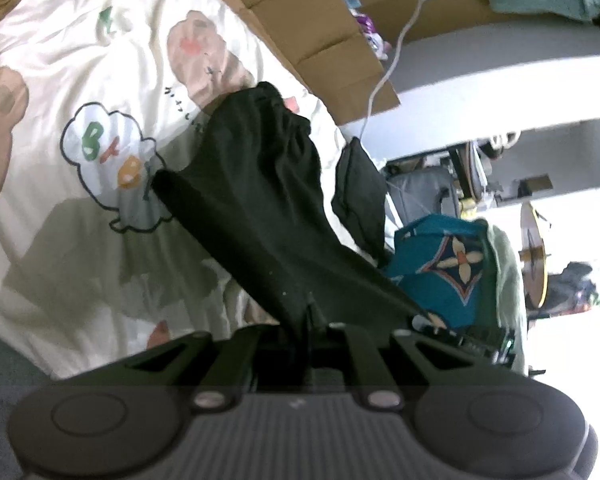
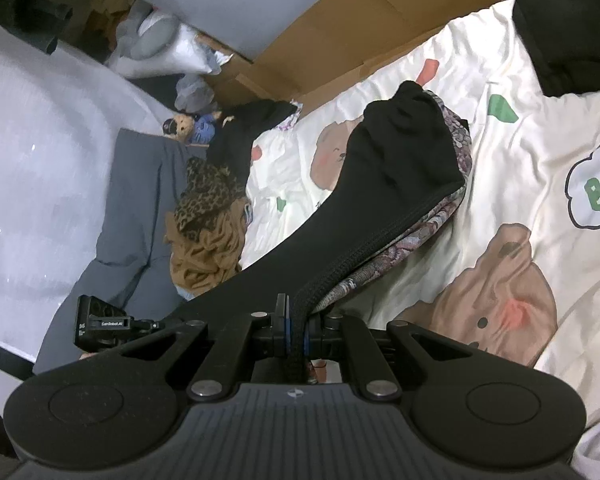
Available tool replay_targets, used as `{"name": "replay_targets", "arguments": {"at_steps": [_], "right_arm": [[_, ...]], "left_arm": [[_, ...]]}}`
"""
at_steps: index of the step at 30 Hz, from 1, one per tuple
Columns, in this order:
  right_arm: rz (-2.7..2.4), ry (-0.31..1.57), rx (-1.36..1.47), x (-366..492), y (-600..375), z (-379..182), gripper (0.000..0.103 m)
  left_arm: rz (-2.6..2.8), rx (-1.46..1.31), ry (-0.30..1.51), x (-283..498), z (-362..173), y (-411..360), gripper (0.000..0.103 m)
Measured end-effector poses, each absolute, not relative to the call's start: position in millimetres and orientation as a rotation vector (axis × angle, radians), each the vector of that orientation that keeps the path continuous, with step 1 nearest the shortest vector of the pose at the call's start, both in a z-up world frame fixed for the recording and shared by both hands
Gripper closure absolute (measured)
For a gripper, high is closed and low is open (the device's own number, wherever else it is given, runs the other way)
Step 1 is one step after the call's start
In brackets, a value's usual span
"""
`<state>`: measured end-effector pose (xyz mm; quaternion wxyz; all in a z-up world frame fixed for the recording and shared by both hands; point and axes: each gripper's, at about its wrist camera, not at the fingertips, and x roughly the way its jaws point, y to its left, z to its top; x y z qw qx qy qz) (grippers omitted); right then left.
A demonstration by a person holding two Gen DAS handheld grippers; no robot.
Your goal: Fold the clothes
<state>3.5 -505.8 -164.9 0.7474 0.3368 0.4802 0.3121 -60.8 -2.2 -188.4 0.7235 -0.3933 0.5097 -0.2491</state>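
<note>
Left tool (image 1: pixel 308 320): pressed together, pinching a fold of the black garment (image 1: pixel 256 184).
Right tool (image 2: pixel 296 320): pressed together on the garment's (image 2: pixel 380 200) ribbed black edge, patterned lining showing beneath.
Garment: lifted, stretching away from each tool and hanging over the bed.
Bed cover (image 1: pixel 80 60): cream with bear prints, bare on the garment's left in the left wrist view.
Edges: cardboard (image 1: pixel 300 20) bounds the far side; a clothes pile (image 2: pixel 208 232) crowds one edge.

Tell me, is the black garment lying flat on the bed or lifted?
Lifted: the black garment hangs stretched from the shut right gripper above the cartoon bedsheet.
</note>
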Motion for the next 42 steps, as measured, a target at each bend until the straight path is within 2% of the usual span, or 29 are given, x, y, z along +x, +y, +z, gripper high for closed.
{"name": "replay_targets", "arguments": {"at_steps": [8, 14, 28, 42], "right_arm": [[0.747, 1.036, 0.697, -11, -513, -136, 0.099], [0.774, 1.022, 0.747, -16, -518, -133, 0.099], [0.611, 1.092, 0.86, 15, -524, -200, 0.099], [0.501, 1.048, 1.0, 73, -534, -281, 0.098]], "left_arm": [[-0.613, -0.841, 1.079, -69, -156, -2, 0.098], [-0.614, -0.869, 1.058, -69, -156, 3, 0.098], [-0.521, -0.945, 1.081, -21, -202, 4, 0.098], [-0.462, -0.983, 1.098, 88, -259, -4, 0.098]]}}
